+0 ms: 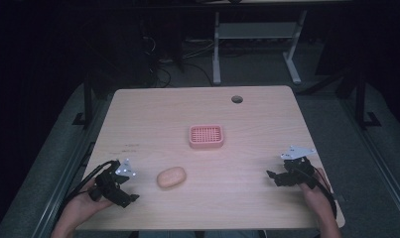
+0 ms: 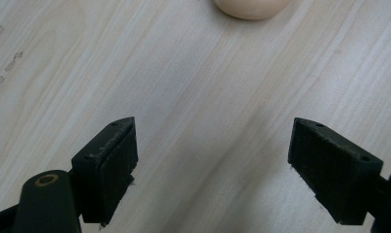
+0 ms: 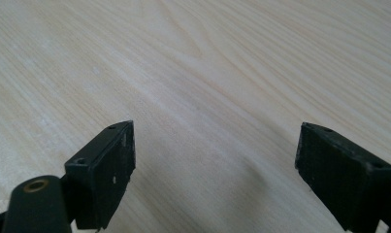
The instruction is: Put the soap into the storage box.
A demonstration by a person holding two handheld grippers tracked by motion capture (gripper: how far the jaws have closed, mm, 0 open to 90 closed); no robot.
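In the left gripper view the two black jaws stand wide apart with bare wood grain between them; nothing is held. The left gripper [image 2: 212, 160] points toward a pale peach soap [image 2: 251, 7] that shows at the top edge of that view, well ahead of the jaws and not touching them. Faint dark marks lie on the wood at the left edge of that view; they may be writing, but they are too small to read.

In the right gripper view the jaws of the right gripper [image 3: 215, 165] also stand wide apart, holding nothing, over plain light wood.

From the high view, the left gripper [image 1: 119, 186] sits near the front left of the worktop [image 1: 267, 119], held in the left hand [image 1: 83, 206], with its grey plate on top and a cable looping off to the left. The soap [image 1: 171, 177] lies flat on the wood just to its right, near but apart. Farther back, around the middle of the worktop, sits a pink soap dish [image 1: 206, 136] with a slotted grid floor, well apart from the soap. The right gripper [image 1: 279, 177] rests near the front right edge, held in the right hand [image 1: 314, 191], far from both soap and dish. A round hole [image 1: 236, 99] sits near the far edge. A small dark smudge of marks lies on the wood left of the dish, unreadable. No brand or label can be read on the soap or the dish.
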